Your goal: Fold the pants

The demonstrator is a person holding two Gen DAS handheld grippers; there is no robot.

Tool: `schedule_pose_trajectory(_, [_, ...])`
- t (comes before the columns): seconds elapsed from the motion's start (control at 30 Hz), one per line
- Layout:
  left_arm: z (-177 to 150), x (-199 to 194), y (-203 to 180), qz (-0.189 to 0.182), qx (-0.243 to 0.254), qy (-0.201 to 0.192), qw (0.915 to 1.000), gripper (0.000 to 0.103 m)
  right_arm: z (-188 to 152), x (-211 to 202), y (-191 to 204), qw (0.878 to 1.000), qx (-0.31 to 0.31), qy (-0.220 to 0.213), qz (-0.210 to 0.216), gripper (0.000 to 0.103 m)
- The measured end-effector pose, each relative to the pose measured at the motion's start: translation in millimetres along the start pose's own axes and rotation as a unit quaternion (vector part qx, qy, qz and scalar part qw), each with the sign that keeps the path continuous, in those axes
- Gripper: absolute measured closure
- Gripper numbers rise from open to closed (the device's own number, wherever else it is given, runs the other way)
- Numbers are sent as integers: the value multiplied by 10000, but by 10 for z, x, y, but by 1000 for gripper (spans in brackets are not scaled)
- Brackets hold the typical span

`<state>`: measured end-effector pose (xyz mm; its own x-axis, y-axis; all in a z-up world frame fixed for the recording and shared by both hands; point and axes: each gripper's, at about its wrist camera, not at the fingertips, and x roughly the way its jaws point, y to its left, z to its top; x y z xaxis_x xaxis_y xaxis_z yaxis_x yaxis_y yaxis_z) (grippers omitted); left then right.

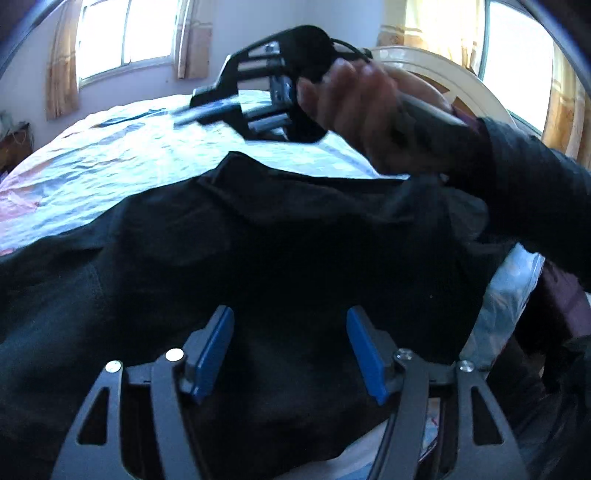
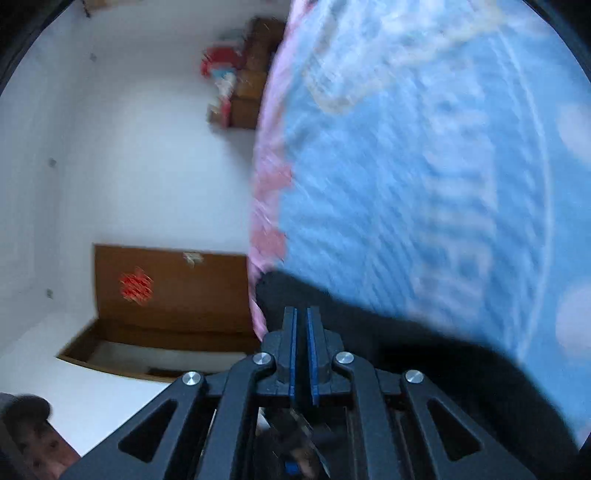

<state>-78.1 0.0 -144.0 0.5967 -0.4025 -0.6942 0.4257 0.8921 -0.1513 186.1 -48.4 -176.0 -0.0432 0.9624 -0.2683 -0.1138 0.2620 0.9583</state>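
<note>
The dark pants (image 1: 258, 251) lie bunched on the bed, filling the lower half of the left wrist view. My left gripper (image 1: 290, 321) is open, its blue pads (image 1: 214, 350) spread just above the dark cloth, holding nothing. My right gripper (image 1: 207, 110) shows in the left wrist view, held in a hand above the far edge of the pants, tilted left. In the right wrist view the right gripper (image 2: 301, 314) is shut with its pads nearly touching and nothing visible between them; the pants (image 2: 424, 354) lie below it as a dark band.
The bed has a light blue and pink quilted cover (image 1: 122, 155) (image 2: 424, 166). A cream round headboard (image 1: 443, 81) stands at the back right. Curtained windows (image 1: 122, 33) are behind. A brown door (image 2: 166, 291) and stacked boxes (image 2: 247, 85) stand beyond the bed's edge.
</note>
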Motion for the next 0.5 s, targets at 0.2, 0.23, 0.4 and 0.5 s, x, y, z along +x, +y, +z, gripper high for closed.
schedule_pose_trajectory(0.2, [-25, -16, -18, 46, 25, -8, 10000, 36, -21, -204, 166, 9982, -303, 62, -513, 37])
schedule_pose_trajectory(0.23, [-29, -26, -7, 15, -25, -33, 10000, 36, -129, -299, 164, 9981, -245, -37, -568, 18])
schedule_pose_trajectory(0.4, [29, -42, 35, -51, -224, -156, 9996, 36, -281, -557, -12, 9945, -78, -229, -1018, 4])
schedule_pose_trajectory(0.5, [57, -47, 15, 98, -100, -102, 9998, 36, -285, -424, -139, 9954, 110, 139, -939, 4])
